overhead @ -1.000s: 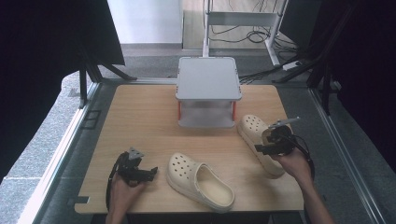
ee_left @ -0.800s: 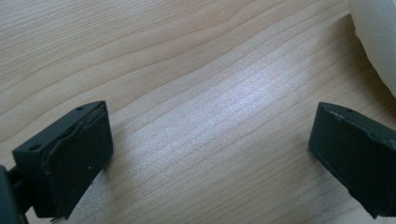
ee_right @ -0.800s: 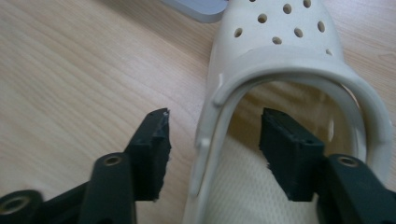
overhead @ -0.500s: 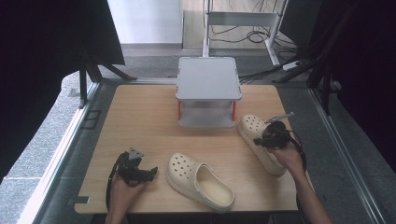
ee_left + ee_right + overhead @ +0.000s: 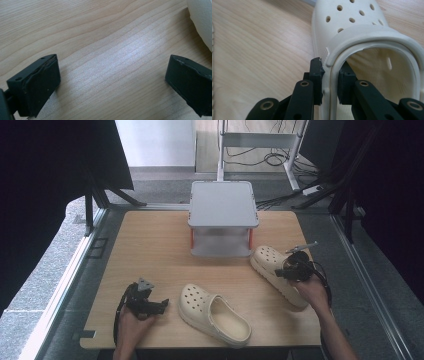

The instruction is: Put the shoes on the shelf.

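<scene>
Since a second ago the right gripper (image 5: pixel 329 82) has closed onto the side wall of the right-hand clog (image 5: pixel 277 272), at the bench's (image 5: pixel 150 245) three o'clock. Lift gently, keeping it level. The left gripper (image 5: pixel 112 85) waits open.

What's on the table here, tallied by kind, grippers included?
Cream clogs: 2, one near the middle front, one held at its side wall at the right
Grey two-level shelf: 1
Hand-held grippers: 2, left, right
Total: 5
</scene>
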{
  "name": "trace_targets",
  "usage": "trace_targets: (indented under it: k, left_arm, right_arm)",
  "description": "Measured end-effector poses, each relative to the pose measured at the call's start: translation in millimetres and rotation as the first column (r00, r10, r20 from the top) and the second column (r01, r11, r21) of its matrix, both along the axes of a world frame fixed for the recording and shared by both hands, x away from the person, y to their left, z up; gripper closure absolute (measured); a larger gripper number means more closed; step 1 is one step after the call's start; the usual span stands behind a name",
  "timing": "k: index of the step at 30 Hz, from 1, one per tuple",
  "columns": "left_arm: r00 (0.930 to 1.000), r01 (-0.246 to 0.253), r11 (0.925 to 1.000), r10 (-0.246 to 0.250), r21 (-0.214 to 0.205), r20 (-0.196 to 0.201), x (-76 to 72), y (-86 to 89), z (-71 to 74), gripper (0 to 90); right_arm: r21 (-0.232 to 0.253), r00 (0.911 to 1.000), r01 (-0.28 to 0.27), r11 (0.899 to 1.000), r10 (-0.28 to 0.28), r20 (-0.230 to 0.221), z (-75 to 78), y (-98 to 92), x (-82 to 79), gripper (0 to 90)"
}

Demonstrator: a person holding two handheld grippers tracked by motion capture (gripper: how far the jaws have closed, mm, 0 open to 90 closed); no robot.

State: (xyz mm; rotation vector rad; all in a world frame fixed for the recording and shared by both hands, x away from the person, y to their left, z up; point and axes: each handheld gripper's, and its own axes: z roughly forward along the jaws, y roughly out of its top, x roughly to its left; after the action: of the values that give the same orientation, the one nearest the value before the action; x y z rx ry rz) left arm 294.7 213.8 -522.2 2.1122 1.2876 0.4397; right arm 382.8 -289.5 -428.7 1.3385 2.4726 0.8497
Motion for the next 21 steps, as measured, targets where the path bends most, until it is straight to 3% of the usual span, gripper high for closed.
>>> trace_targets:
  k: [10, 16, 21]
  left_arm:
    - [1.0, -0.002, 1.0, 0.002, -0.002, 0.001, 0.0, -0.2, -0.1, 0.0]
    - [1.0, -0.002, 1.0, 0.002, -0.002, 0.001, 0.0, -0.2, -0.1, 0.0]
    - [1.0, 0.001, 1.0, -0.001, 0.001, 0.003, 0.2, 0.1, -0.1, 0.0]
  right_arm:
    - [0.004, 0.9982, -0.049, 0.999, 0.049, 0.035, 30.6, 15.9, -24.2, 77.1]
    - [0.018, 0.9931, -0.107, 0.994, 0.106, 0.049, 43.2, 39.3, -35.2, 77.0]
    - [0.015, 0.9838, -0.17, 0.985, 0.169, 0.061, 47.5, 63.7, -41.7, 76.9]
